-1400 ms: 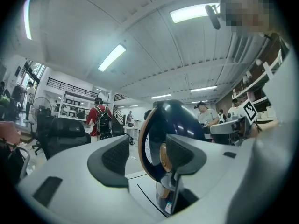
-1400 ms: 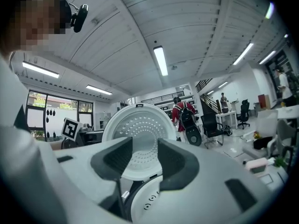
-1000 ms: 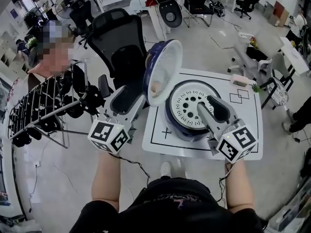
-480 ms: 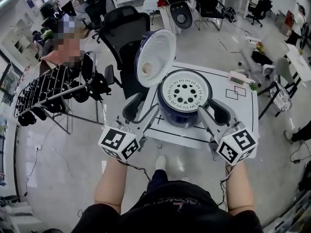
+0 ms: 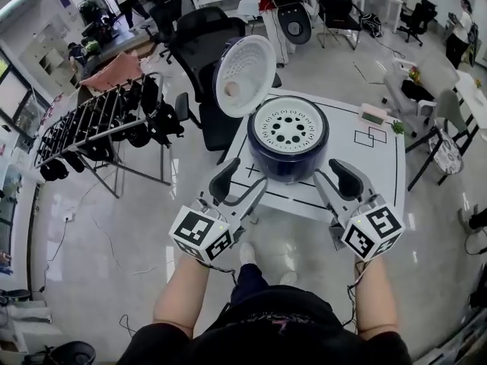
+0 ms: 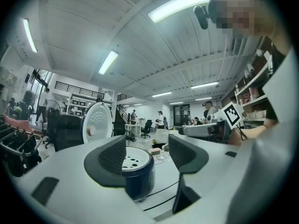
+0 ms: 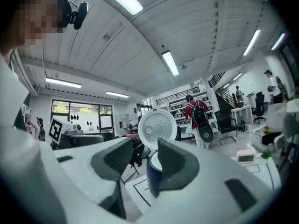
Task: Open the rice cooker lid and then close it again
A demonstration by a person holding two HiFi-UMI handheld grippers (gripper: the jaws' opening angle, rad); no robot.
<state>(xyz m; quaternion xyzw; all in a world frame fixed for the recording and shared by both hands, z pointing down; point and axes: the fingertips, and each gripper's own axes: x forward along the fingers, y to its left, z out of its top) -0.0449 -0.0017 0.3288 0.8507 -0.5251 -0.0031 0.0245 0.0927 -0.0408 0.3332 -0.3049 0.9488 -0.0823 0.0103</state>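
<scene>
Left of the rice cooker (image 5: pixel 288 149) stand a chair (image 5: pixel 199 36) and rack (image 5: pixel 90 126).

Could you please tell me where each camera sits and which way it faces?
Head view: on the person's head, looking steeply down at the cooker, lid up, on the table; both forearms, left gripper and right gripper show.
Left gripper view: on the left gripper, looking level along its open jaws at the cooker; the right gripper shows at right.
Right gripper view: on the right gripper, likewise facing the cooker; the left gripper shows at left.
Shared: all three see the cooker and lid.
</scene>
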